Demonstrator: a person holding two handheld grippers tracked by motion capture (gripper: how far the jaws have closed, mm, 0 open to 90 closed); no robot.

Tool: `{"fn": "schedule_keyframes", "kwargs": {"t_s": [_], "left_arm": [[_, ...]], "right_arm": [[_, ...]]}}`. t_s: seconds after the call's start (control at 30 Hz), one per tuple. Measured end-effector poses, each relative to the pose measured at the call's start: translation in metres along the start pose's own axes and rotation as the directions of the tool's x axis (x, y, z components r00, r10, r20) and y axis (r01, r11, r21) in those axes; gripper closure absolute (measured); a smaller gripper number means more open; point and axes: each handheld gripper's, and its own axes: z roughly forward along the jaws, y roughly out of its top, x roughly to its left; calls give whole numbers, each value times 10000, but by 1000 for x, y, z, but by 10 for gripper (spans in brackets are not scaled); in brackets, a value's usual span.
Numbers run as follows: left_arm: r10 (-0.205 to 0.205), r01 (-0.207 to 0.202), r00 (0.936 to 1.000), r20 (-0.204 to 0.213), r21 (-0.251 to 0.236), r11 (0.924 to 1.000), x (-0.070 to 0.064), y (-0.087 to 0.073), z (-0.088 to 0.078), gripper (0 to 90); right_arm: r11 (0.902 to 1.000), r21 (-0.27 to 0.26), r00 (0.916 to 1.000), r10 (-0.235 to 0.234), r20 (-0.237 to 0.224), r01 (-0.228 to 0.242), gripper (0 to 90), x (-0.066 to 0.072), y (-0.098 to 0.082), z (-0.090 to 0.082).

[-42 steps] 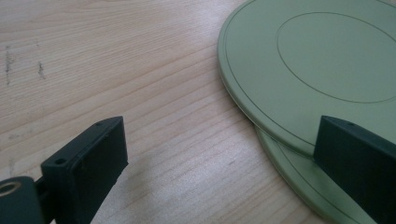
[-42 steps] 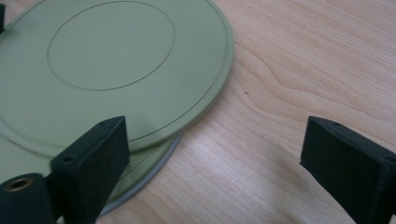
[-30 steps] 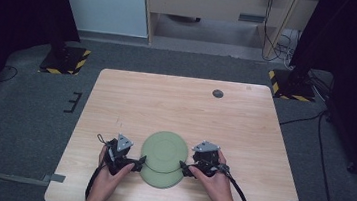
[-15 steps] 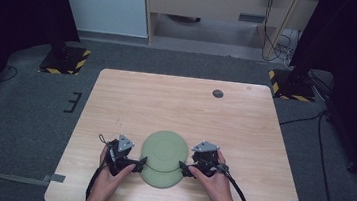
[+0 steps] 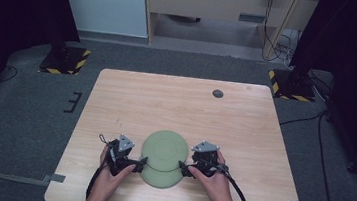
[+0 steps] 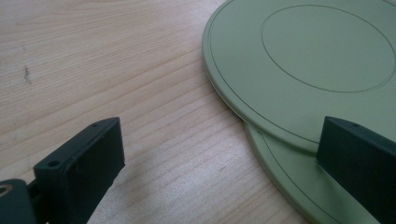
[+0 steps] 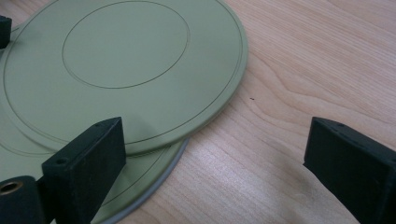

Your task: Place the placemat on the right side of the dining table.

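Two flat green plates lie stacked and offset near the table's front edge: the upper plate [image 5: 164, 148] [image 6: 308, 60] [image 7: 126, 60] sits slightly farther back than the lower plate [image 5: 160, 179] [image 6: 289, 182] [image 7: 140, 186]. My left gripper [image 5: 139, 163] [image 6: 219, 163] is open at the plates' left edge, one jaw over bare wood, the other over the plates. At their right edge my right gripper [image 5: 183, 169] [image 7: 217, 163] stands open the same way, one jaw over the plates and one over wood. Nothing is clamped in either gripper.
The wooden table [image 5: 131, 100] stretches bare behind the plates. A small dark round disc [image 5: 217, 93] lies near its far edge. The person's hands reach in over the front edge. Grey floor with tape marks surrounds the table.
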Motion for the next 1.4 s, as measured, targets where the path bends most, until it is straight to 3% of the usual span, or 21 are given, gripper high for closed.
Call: {"fn": "schedule_keyframes", "kwargs": {"t_s": [0.37, 0.57, 0.8, 1.0, 1.27, 1.4], "left_arm": [[-23, 23, 9999, -108, -6, 10000, 0, 0, 1, 2], [-41, 40, 9999, 99, 82, 10000, 0, -1, 0, 19], [-2, 2, 10000, -93, 49, 10000, -1, 0, 2, 1], [-45, 43, 9999, 166, 112, 9999, -2, -1, 1, 20], [13, -12, 10000, -75, 62, 10000, -3, 0, 3, 1], [-19, 18, 10000, 52, 104, 9999, -3, -1, 1, 23]], "right_arm": [[10000, -21, 10000, -3, -29, 3, 48, 2, 1, 1], [9999, 104, 9998, -68, -195, 70, 70, 5, 0, 0], [10000, 16, 9999, -30, -164, 30, 44, 6, 2, 3], [9998, 80, 9994, -176, -298, 178, 70, 10, 0, 1], [9998, 16, 9996, -175, -225, 175, 31, 10, 2, 5], [9998, -3, 9996, -185, -193, 185, 74, 10, 2, 3]]}}
